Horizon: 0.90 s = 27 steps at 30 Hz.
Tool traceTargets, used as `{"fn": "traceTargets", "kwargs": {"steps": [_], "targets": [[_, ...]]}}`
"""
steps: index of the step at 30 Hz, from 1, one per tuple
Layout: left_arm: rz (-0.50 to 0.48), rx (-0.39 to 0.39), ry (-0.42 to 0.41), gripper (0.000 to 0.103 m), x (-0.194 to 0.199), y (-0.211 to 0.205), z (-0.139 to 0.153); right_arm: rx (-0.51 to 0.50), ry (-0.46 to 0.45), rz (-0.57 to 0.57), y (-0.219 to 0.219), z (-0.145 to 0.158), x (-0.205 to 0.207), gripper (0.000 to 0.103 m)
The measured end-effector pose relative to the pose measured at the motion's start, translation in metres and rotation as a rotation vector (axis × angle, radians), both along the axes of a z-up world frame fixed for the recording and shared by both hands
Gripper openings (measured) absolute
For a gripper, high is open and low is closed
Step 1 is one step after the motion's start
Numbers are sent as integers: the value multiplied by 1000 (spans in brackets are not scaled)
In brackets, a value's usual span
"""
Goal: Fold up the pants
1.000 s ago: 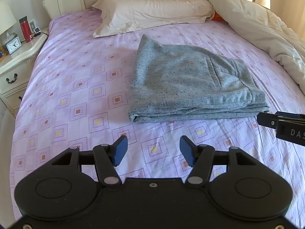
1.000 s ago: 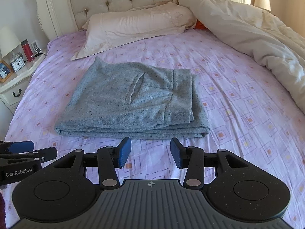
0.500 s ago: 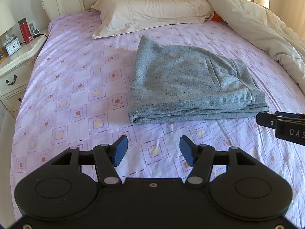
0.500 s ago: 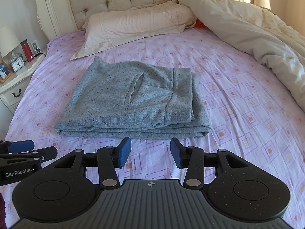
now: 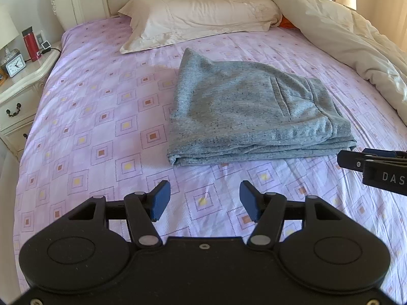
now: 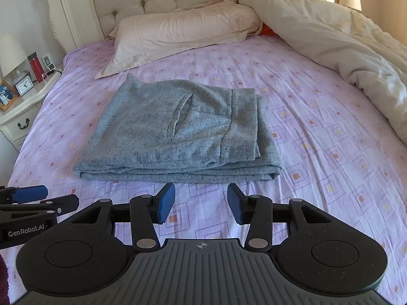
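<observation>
Left wrist view: the left tool (image 5: 203, 199) is held wide, empty. Folded grey pants (image 5: 251, 111) are seen just ahead on the bed (image 5: 96, 117). The right tool (image 6: 201, 203) is likewise held wide, nothing gripped.

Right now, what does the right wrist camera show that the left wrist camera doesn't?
Only the right wrist view shows the framed photo on the nightstand, the right gripper with jaws open and empty, and the left gripper's tips at its left edge.

Only the left wrist view shows the left gripper head on, open and empty, and the right gripper's tips at its right edge.

Both show the folded grey pants on the purple sheet, the pillow, the duvet, the alarm clock and the red bottle.
</observation>
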State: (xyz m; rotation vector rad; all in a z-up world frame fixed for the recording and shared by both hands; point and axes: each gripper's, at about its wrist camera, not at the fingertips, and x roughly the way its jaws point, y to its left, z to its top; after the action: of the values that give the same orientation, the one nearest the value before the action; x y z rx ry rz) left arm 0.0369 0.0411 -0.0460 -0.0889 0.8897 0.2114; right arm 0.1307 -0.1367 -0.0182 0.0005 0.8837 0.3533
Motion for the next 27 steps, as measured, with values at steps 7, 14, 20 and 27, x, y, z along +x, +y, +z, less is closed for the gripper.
{"fn": "traceTargets", "kwargs": {"steps": [7,14,20,27], "targets": [[0,0,4,64,1,-1,0,3,2,6,1,-1,0,44],[-1,-4,2,64,1,-1,-1,4,5,8,2,-2,1,44],[-5,-4,6,64,1,0,-1,4,10,7,3,-3,0,44],[-3,-5,13,64,2,-1,-2,4,18,11,4,-5,0,44]]}}
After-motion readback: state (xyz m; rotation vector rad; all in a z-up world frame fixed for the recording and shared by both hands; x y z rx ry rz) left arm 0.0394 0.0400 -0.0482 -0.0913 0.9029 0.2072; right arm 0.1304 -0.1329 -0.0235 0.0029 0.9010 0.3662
